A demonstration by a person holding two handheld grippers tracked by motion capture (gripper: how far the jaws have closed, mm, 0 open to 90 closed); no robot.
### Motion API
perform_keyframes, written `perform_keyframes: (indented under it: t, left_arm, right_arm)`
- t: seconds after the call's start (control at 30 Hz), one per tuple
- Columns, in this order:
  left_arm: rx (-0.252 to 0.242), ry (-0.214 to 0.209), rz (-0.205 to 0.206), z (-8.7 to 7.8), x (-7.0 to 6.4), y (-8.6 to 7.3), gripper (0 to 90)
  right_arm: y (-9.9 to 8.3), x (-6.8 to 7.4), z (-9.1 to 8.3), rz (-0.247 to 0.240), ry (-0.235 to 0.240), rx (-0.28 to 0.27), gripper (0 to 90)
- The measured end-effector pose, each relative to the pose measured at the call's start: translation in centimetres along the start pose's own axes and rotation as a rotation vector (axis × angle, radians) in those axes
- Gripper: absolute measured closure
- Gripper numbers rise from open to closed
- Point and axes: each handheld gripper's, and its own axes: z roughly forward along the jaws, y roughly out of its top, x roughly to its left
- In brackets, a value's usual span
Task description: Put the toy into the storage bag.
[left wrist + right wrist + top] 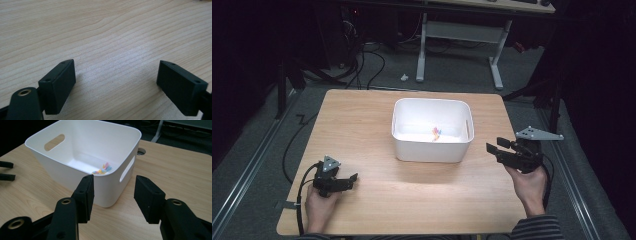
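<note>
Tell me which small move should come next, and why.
Probably ease the open right gripper forward over the white plastic bin, toward the small colourful item on its floor. Its jaws already face that bin; the left gripper rests farther away.

The bin (432,131) sat on the table (362,125) a bit above the middle of the high view, with a small item (435,133) lying inside it toward its right half. Left gripper (343,181) was down at lower left, right gripper (493,150) at right of the bin, both well apart from it.
</note>
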Motion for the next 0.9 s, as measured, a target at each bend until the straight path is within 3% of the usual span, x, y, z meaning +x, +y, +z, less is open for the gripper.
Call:
perform_keyframes:
  t: [0.57,0.9]
  left_arm:
    - [0.002,0.0,0.001,0.0,0.0,0.0,15.9]
    - [0.002,0.0,0.001,0.0,0.0,0.0,15.9]
  right_arm:
    - [-3.0,-1.1,-1.1,0.067,0.017,-0.032,49.8]
    - [-4.3,-0.9,-0.7,0.07,0.02,-0.025,48.9]
